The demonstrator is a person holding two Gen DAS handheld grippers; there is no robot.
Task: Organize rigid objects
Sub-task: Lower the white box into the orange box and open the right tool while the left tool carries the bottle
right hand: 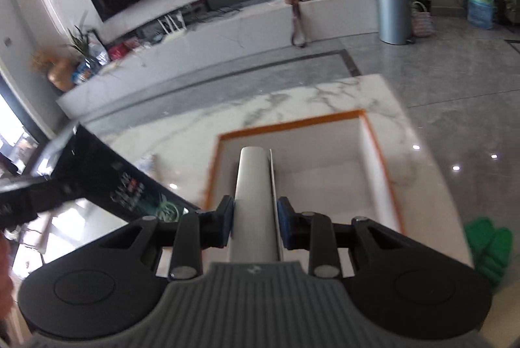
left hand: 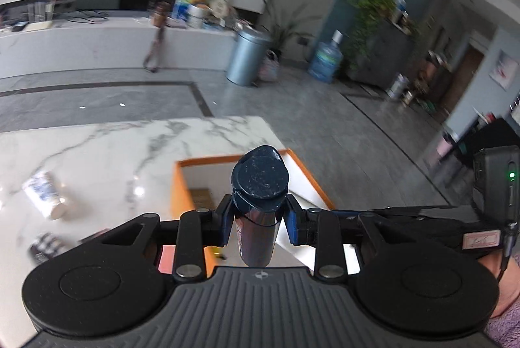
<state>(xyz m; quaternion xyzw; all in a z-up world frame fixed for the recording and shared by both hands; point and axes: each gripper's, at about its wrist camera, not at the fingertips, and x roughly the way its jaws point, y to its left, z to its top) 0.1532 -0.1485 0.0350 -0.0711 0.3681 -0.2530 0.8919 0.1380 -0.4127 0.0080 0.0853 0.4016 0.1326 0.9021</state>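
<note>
My left gripper (left hand: 259, 226) is shut on a dark bottle with a navy flip cap (left hand: 260, 182), held upright above the near corner of an orange-rimmed white box (left hand: 177, 185). My right gripper (right hand: 254, 226) is shut on a long pale grey flat-sided object (right hand: 253, 198) that points forward over the same orange-rimmed box (right hand: 373, 133). The box stands on a white marble table (right hand: 308, 101). In the right wrist view the left gripper's dark body (right hand: 39, 188) shows at the left edge.
A white cylindrical container with a printed label (left hand: 45, 193) lies on its side on the marble table (left hand: 97, 146), with a dark packet (left hand: 45, 245) nearer me. Green slippers (right hand: 487, 245) lie on the floor right of the table. A grey bin (left hand: 245, 57) stands far off.
</note>
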